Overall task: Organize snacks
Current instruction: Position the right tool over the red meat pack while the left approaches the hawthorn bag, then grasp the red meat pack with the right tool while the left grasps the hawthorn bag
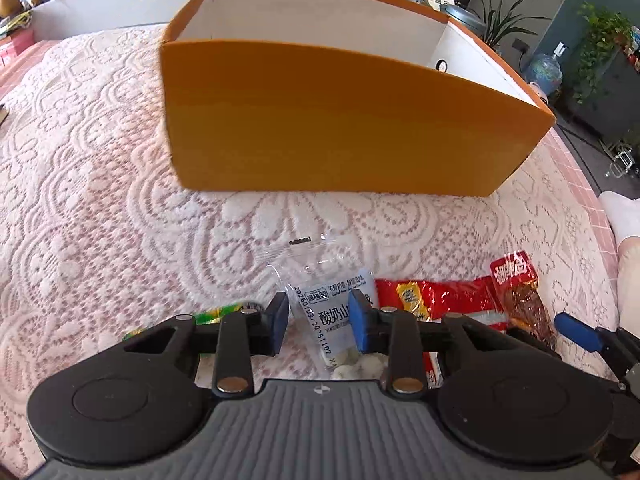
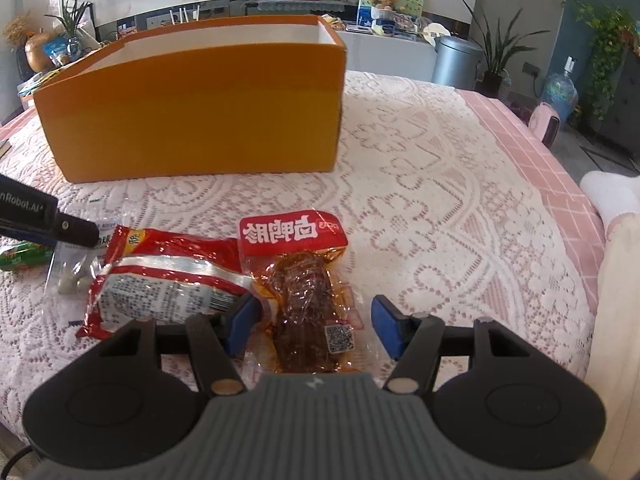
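Right wrist view puts my right gripper open astride the near end of the clear-wrapped brown meat snack, whose long axis runs straight ahead toward its red header. My left gripper, also open, straddles the clear bag of white yogurt balls, the red packet between them. Beyond, the orange box stands open-topped; I see only white walls inside.
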